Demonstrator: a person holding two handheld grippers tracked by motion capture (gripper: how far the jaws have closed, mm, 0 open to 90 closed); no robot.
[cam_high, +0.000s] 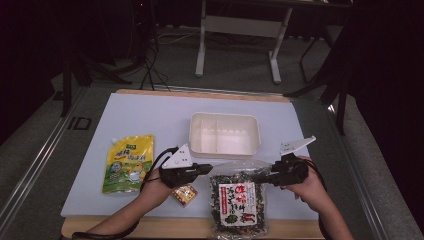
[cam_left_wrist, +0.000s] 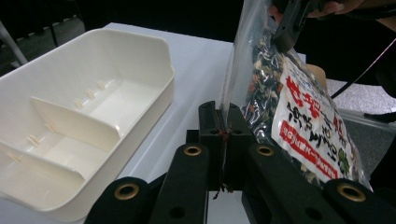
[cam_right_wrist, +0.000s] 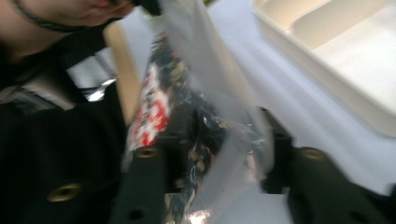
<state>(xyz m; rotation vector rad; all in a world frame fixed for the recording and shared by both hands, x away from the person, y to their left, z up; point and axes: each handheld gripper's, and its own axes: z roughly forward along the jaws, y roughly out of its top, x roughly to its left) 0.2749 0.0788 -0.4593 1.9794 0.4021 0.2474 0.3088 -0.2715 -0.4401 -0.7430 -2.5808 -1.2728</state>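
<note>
A clear bag of dried vegetable mix (cam_high: 237, 200) with a red and white label lies at the table's front middle. My left gripper (cam_high: 212, 167) is shut on the thin clear film at the bag's top left corner; in the left gripper view its jaws (cam_left_wrist: 223, 109) pinch that film beside the bag (cam_left_wrist: 303, 116). My right gripper (cam_high: 265, 176) is at the bag's top right corner. The right gripper view is blurred. There the right gripper (cam_right_wrist: 224, 112) has its jaws apart, with the bag (cam_right_wrist: 154, 116) and its loose film bulging between them.
A white divided tray (cam_high: 225, 116) stands empty just behind the bag, also seen as a tray wall (cam_left_wrist: 116, 51) and tray side (cam_right_wrist: 327, 79). A yellow-green pouch (cam_high: 127, 162) lies at the left. A small snack packet (cam_high: 184, 195) sits by my left wrist.
</note>
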